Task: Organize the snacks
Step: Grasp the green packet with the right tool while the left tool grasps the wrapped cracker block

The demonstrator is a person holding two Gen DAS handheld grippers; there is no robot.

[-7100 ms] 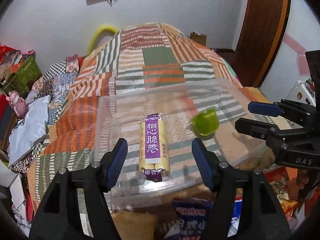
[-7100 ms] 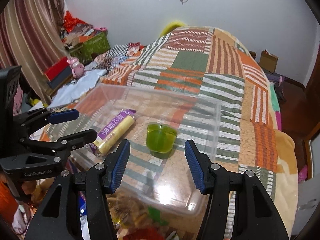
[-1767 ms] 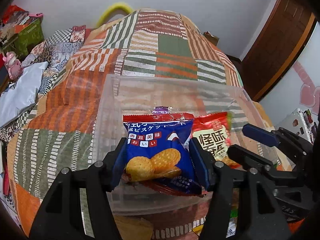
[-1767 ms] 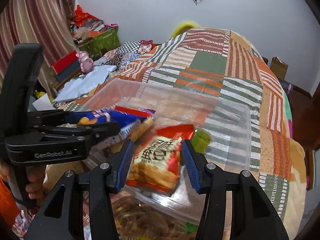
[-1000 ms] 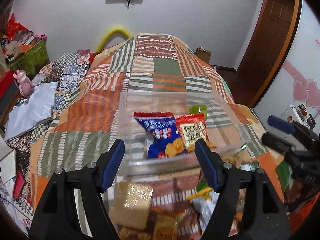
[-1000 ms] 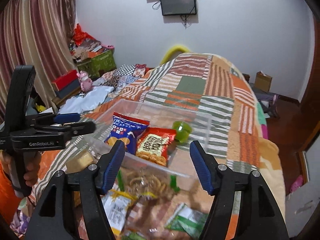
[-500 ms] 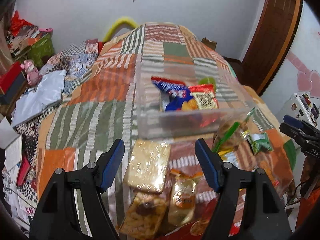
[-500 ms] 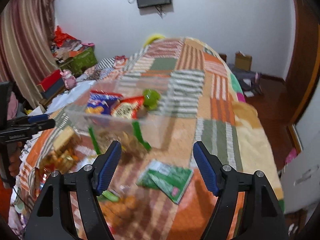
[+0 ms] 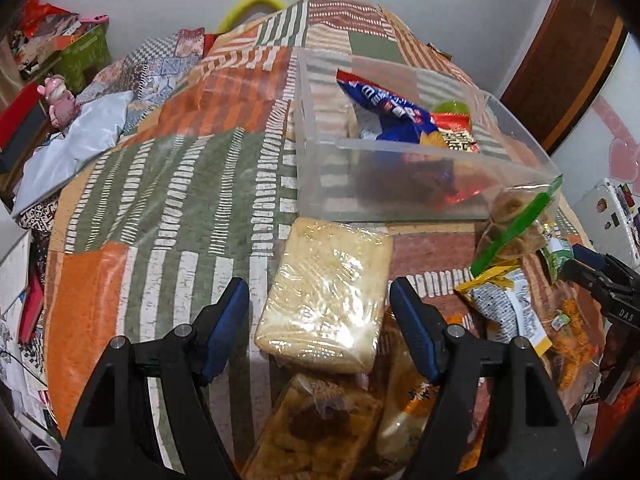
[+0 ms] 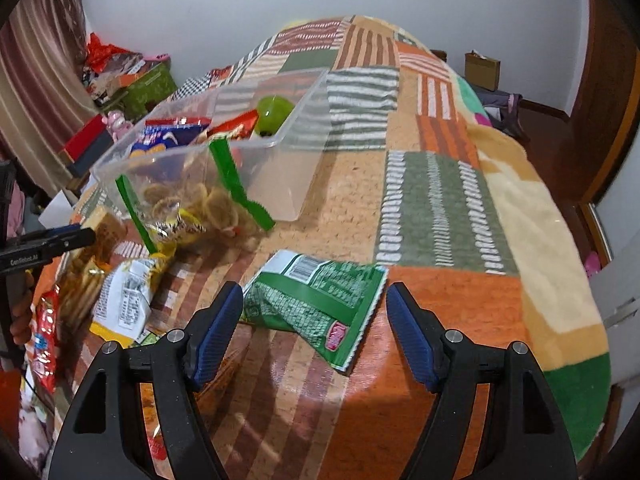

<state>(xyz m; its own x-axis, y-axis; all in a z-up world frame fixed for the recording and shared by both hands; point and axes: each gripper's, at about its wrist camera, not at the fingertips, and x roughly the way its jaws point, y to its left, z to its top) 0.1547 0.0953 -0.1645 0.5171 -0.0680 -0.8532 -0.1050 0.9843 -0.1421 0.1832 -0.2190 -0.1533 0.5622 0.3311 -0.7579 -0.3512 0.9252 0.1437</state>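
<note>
Snacks wait between our open jaws: pale packet (image 9: 326, 294) at left gripper (image 9: 318, 330), green packet (image 10: 320, 300) at right gripper (image 10: 314, 334); next we lower and close.

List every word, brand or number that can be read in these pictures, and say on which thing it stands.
"DAS": on the right hand-held gripper, seen from the left wrist.
"GenRobot.AI": on the left hand-held gripper, seen from the right wrist.
Green snack packet: barcode and print too small to read.
Blue biscuit bag and white packet: print too blurred to read.
</note>
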